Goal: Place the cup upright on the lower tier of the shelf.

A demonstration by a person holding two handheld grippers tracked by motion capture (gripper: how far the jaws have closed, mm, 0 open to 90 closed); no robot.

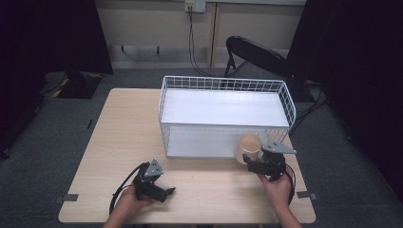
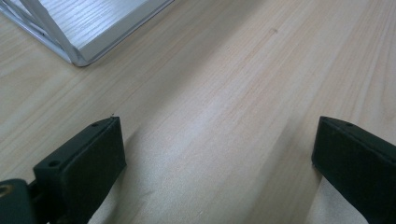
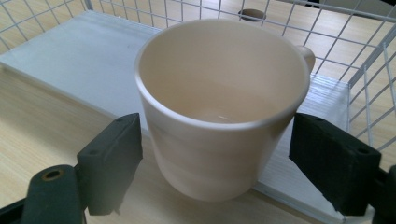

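Left tool (image 1: 167, 192) low over bare desk (image 1: 119, 137), jaws spread wide, nothing between. White wire basket (image 1: 167, 95) mid-desk. Right tool (image 1: 247, 160) at the basket's front right corner, jaws pinching a cream mug (image 3: 219, 107) by its sides, mug upright, handle away.

My right gripper (image 1: 251, 161) has the mug (image 1: 249, 147) between its jaws at the wire rack's (image 1: 225, 84) front right corner. My left gripper (image 1: 166, 192) sits on the table (image 1: 128, 123), well apart to the left.
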